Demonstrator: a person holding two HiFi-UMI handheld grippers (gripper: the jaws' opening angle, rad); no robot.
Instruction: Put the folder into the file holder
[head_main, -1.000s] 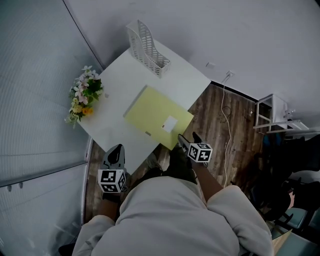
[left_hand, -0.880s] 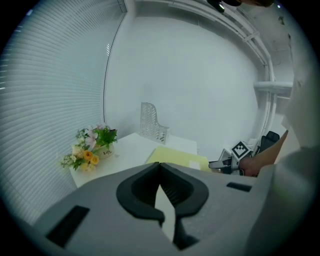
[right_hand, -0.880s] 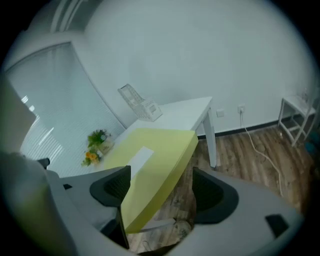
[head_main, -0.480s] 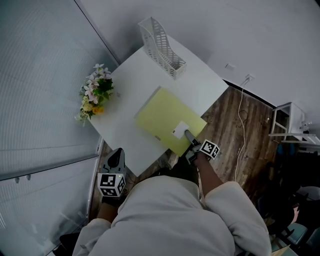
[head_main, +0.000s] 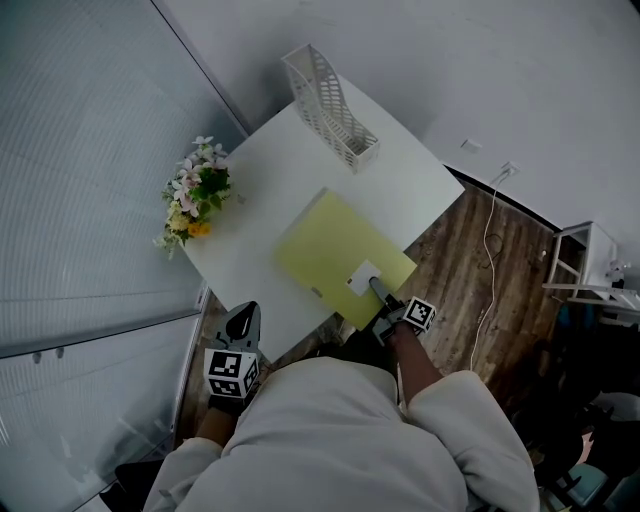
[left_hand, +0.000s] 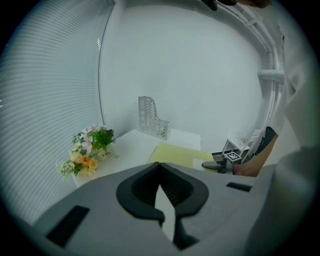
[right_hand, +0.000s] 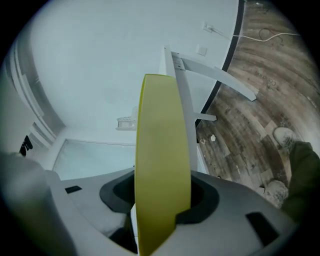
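A yellow folder (head_main: 335, 250) with a white label lies flat on the white table (head_main: 270, 170), its near corner over the table's edge. The white mesh file holder (head_main: 330, 105) stands upright at the far edge. My right gripper (head_main: 378, 290) reaches onto that near corner beside the label. Its jaws are closing, one on either side of the folder (right_hand: 162, 150), and no firm pinch shows. My left gripper (head_main: 241, 322) hangs off the table's near left corner, shut and empty. From the left gripper view, the folder (left_hand: 182, 154) and the file holder (left_hand: 151, 117) lie ahead.
A pot of flowers (head_main: 195, 195) stands at the table's left corner. Window blinds run along the left. To the right, a cable (head_main: 490, 230) lies on the wooden floor and a white rack (head_main: 585, 260) stands on it. The person's shoe (right_hand: 285, 136) is below the table edge.
My right gripper has moved forward from beside the table's edge onto the folder's near corner. The left gripper has kept its place. The head camera has shifted a little.
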